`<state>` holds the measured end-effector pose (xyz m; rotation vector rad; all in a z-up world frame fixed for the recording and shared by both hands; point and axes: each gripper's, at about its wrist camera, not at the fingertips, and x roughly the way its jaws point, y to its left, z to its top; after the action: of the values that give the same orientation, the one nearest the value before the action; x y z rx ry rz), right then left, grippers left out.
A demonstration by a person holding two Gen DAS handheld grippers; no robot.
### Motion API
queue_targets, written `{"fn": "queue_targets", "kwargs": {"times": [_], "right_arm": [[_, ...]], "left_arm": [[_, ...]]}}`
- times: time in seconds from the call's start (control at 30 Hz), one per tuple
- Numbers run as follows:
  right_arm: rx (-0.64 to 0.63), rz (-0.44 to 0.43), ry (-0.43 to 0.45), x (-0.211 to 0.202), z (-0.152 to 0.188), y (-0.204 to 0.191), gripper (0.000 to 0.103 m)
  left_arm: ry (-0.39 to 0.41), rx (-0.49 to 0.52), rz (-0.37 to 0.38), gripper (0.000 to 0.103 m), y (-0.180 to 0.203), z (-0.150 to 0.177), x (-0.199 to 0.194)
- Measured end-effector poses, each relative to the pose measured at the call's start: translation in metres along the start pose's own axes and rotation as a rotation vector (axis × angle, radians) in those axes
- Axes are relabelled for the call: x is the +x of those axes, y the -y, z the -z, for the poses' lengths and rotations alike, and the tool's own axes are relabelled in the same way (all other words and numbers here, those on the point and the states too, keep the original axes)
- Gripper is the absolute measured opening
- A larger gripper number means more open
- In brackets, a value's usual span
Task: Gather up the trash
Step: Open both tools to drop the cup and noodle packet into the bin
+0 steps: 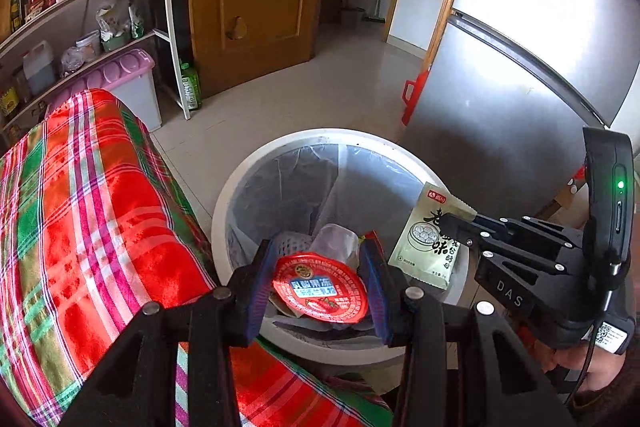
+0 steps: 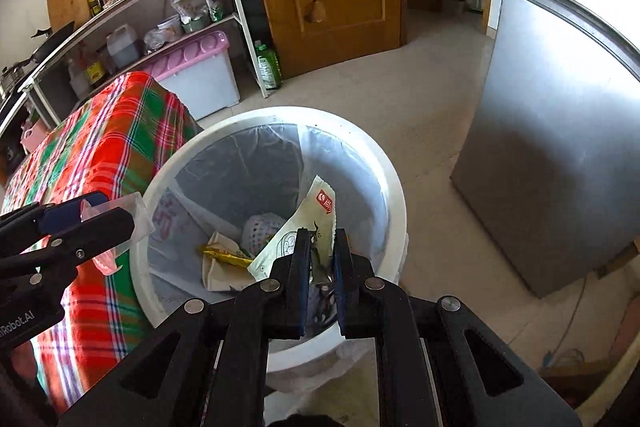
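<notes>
Left wrist view first: the left gripper (image 1: 320, 283) has its jaws clamped on a clear jelly cup (image 1: 320, 287) with a red foil lid, held just above the near rim of the white trash bin (image 1: 224, 203). The lid carries Chinese print on a blue band, too small to read surely. Across the bin's right rim, the right gripper (image 1: 450, 223) pinches a pale green packet (image 1: 428, 239) with large black Chinese characters, a drawing of steamed buns and a red logo; "DAS" is moulded on that gripper's body. A plaid cloth (image 1: 80, 207) covers the surface at the bin's left.

Right wrist view: the right gripper's jaws are nearly together, clamped on the packet's lower end, which hangs over the bin's lined interior, where a yellow wrapper (image 2: 226, 257) and a white foam net (image 2: 260, 231) lie at the bottom. The left gripper (image 2: 108, 223), at the bin's left rim, reads "Robot.AI".

Judging by this, the step in hand is dropping: both pieces sit over the opening, so the next move calls for parting each pair of jaws, the cup carried slightly further inward first.
</notes>
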<state>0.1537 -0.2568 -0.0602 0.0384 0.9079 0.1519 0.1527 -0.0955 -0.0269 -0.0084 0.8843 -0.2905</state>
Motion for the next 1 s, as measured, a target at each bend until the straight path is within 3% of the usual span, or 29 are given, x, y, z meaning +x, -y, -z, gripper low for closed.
{"fn": "queue_targets", "kwargs": {"times": [0.23, 0.3, 0.37, 0.43, 0.73, 1.0], "right_arm": [[-0.002, -0.01, -0.036, 0.019, 0.0, 0.003, 0.012], [-0.007, -0.006, -0.048, 0.022, 0.0, 0.002, 0.019], [-0.004, -0.022, -0.046, 0.022, 0.0, 0.002, 0.043], [0.0, -0.025, -0.032, 0.019, 0.0, 0.001, 0.05], [0.021, 0.003, 0.043, -0.008, 0.0, -0.003, 0.05], [0.047, 0.022, 0.122, -0.051, 0.017, -0.014, 0.05]], "left_arm": [[-0.016, -0.007, -0.025, 0.047, -0.003, -0.002, 0.009], [-0.016, -0.011, -0.024, 0.051, -0.003, -0.002, 0.008], [-0.013, -0.014, -0.026, 0.056, -0.004, -0.001, 0.007], [-0.01, -0.022, -0.03, 0.058, -0.006, -0.003, 0.008], [0.021, -0.042, -0.046, 0.065, -0.011, 0.003, -0.011], [0.113, -0.027, -0.12, 0.068, -0.011, 0.02, -0.05]]}}
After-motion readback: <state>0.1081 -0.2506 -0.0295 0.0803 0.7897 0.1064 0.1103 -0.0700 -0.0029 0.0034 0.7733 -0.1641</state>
